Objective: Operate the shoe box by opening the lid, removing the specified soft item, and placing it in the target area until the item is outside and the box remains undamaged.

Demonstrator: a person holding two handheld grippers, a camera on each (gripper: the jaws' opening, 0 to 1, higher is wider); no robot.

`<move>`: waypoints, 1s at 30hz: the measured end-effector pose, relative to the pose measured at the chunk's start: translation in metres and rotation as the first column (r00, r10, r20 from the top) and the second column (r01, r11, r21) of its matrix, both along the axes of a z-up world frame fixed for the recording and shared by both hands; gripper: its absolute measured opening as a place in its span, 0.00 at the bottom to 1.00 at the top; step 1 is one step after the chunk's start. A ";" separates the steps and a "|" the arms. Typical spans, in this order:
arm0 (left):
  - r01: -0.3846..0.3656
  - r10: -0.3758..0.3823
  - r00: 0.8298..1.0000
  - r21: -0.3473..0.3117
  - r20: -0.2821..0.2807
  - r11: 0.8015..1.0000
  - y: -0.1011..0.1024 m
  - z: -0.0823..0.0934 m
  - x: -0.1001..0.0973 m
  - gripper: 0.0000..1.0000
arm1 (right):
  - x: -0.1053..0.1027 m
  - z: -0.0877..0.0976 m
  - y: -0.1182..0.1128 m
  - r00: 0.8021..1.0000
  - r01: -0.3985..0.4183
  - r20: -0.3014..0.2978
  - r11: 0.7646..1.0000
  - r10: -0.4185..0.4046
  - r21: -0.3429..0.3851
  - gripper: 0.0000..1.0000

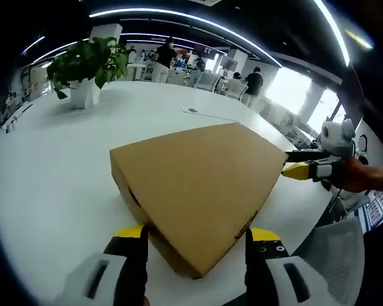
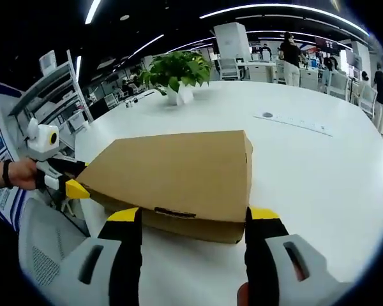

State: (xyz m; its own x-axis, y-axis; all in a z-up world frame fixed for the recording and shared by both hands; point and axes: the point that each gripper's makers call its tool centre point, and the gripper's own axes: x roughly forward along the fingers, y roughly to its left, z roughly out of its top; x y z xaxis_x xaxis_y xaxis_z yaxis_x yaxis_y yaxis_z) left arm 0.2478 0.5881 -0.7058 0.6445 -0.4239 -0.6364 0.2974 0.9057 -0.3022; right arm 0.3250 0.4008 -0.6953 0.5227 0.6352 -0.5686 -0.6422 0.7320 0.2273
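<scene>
Through the left gripper view, my left claw rises from the bottom with its two black, yellow-tipped jaws spread wide apart. The near corner of the shoe box sits between them, and I cannot tell whether either jaw touches the cardboard. The box is plain brown cardboard with its lid down, lying flat on the white table. At its far right corner my right claw comes in from the right, held in a hand, with its yellow tip right at the lid's edge. Far to the left on the table stands a potted plant in a white pot. A thin white strip lies on the table beyond the box. People stand and sit in the far background beneath long ceiling lights.

Through the right gripper view, my right claw also has its jaws spread wide, and the near long side of the shoe box lies between them; contact is not clear here either. The lid is closed, with a small slot showing on the near edge. At the box's left corner my left claw reaches in from the left, gripped by a hand, its yellow tip at the corner. The potted plant stands far behind the box, the white strip lies far right on the table, and a grey mesh chair is at the near left.
</scene>
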 end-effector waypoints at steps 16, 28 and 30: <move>0.005 -0.005 1.000 0.003 0.000 1.000 0.001 0.008 -0.001 0.60 | -0.001 0.011 0.000 1.000 0.006 0.027 0.999 -0.005 -0.053 0.60; 0.019 -0.019 1.000 0.053 -0.006 0.998 0.000 0.013 -0.002 0.59 | 0.000 0.019 0.001 0.999 0.001 0.037 0.999 0.001 -0.053 0.59; 0.018 -0.018 1.000 0.055 -0.005 0.998 0.000 0.015 -0.003 0.59 | 0.001 0.022 0.001 0.999 0.000 0.040 0.999 0.002 -0.052 0.59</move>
State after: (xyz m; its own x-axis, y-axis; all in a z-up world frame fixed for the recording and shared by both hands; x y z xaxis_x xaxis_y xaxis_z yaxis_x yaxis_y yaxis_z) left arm 0.2451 0.5885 -0.6911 0.6342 -0.3998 -0.6618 0.3126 0.9155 -0.2534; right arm 0.3259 0.4017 -0.6731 0.5454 0.6057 -0.5794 -0.6509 0.7416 0.1626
